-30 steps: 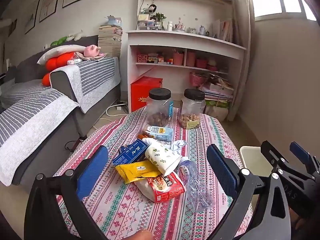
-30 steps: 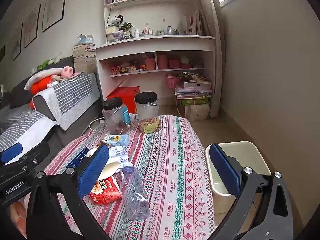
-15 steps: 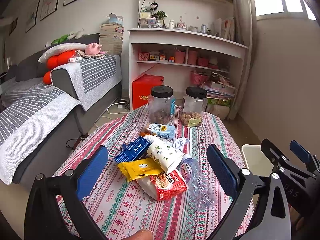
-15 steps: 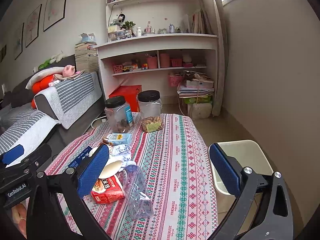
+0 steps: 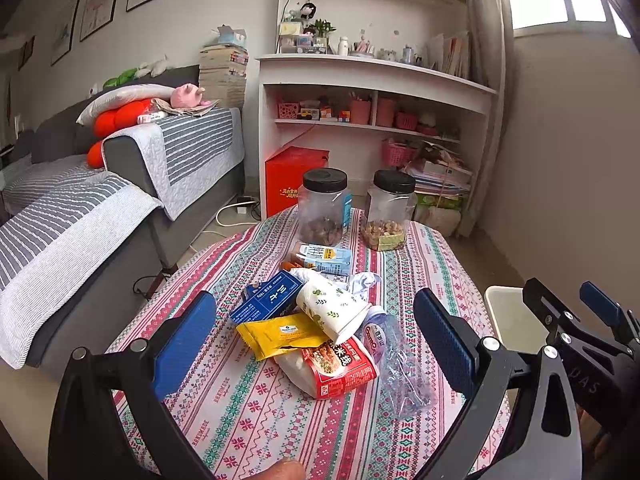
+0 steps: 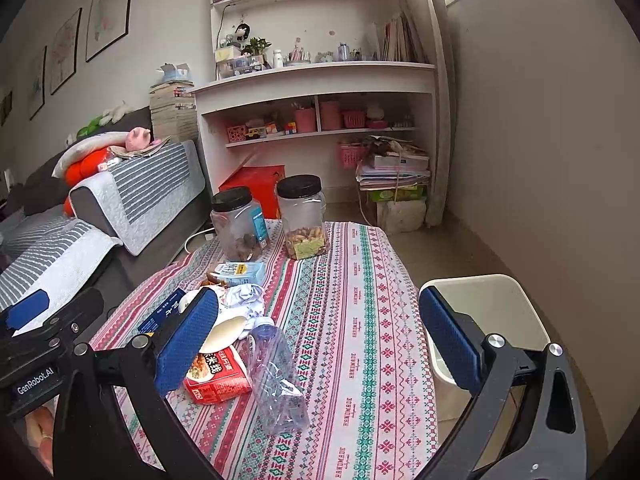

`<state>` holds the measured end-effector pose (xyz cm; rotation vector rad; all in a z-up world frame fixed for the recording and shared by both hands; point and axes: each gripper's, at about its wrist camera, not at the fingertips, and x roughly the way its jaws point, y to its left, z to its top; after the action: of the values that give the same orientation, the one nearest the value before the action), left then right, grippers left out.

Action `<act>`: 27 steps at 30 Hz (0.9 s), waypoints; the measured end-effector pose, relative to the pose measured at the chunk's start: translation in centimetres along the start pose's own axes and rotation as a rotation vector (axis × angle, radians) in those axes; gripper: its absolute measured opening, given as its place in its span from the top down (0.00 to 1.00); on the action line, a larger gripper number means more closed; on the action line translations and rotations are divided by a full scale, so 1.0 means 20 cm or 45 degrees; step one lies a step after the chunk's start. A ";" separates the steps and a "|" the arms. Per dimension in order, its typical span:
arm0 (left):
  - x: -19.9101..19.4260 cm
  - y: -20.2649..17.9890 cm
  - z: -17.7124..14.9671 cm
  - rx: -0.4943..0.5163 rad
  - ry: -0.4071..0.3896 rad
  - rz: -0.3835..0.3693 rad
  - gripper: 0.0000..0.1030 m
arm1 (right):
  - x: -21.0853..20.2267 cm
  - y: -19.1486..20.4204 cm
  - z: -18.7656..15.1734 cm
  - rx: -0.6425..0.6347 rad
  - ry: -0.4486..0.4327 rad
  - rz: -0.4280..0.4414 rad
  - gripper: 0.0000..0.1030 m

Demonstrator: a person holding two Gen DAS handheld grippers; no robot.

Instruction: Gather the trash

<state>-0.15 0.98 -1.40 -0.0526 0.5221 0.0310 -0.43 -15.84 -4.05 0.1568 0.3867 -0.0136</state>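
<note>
A pile of trash lies on the patterned tablecloth point(image 5: 256, 400): a yellow wrapper point(image 5: 286, 334), a red noodle packet point(image 5: 340, 364), a white paper cup point(image 5: 332, 310) on its side, a blue box point(image 5: 272, 298), a crushed clear bottle point(image 5: 400, 364), a milk carton point(image 5: 326, 258). The bottle point(image 6: 276, 376) and red packet point(image 6: 216, 376) also show in the right wrist view. My left gripper point(image 5: 316, 340) is open and empty, above the pile's near side. My right gripper point(image 6: 320, 332) is open and empty, over the table's right part. A cream bin point(image 6: 492, 304) stands right of the table.
Two black-lidded jars point(image 5: 324, 208) point(image 5: 388, 212) stand at the table's far end. A grey sofa point(image 5: 120, 200) runs along the left. A white shelf unit point(image 5: 376, 120) and a red box point(image 5: 296, 176) stand behind the table. The wall is close on the right.
Both grippers have shifted slightly forward and up over the table; the trash pile sits a little lower in view. Both stay open and nothing is held.
</note>
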 end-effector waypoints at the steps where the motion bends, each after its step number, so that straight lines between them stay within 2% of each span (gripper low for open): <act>1: 0.00 0.00 -0.01 0.003 0.001 0.003 0.07 | 0.00 0.00 0.00 -0.002 0.010 -0.001 0.07; 11: 0.02 -0.01 -0.01 0.030 0.065 0.025 0.07 | 0.00 0.01 0.00 0.000 0.006 0.000 0.07; 13: 0.03 -0.01 -0.02 0.039 0.105 0.035 0.07 | 0.00 0.01 0.00 -0.002 -0.004 0.000 0.07; 14: 0.04 -0.01 0.00 0.072 0.193 0.064 0.07 | 0.00 0.01 0.00 -0.006 -0.001 -0.003 0.07; 16: 0.04 -0.01 0.01 0.077 0.220 0.070 0.07 | 0.00 0.01 0.00 -0.002 -0.004 -0.001 0.07; 18: 0.02 -0.01 0.00 0.049 0.128 0.049 0.07 | 0.00 0.01 0.00 0.002 -0.004 0.001 0.07; 19: 0.02 -0.01 0.00 0.042 0.118 0.044 0.07 | -0.01 0.01 0.00 0.005 -0.006 0.002 0.07; 27: 0.03 0.00 -0.01 0.015 0.113 0.029 0.07 | 0.02 0.00 -0.01 0.013 0.055 0.003 0.07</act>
<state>0.31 1.04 -1.85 -0.0367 0.6116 0.0483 -0.18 -15.80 -4.46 0.1677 0.4294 -0.0100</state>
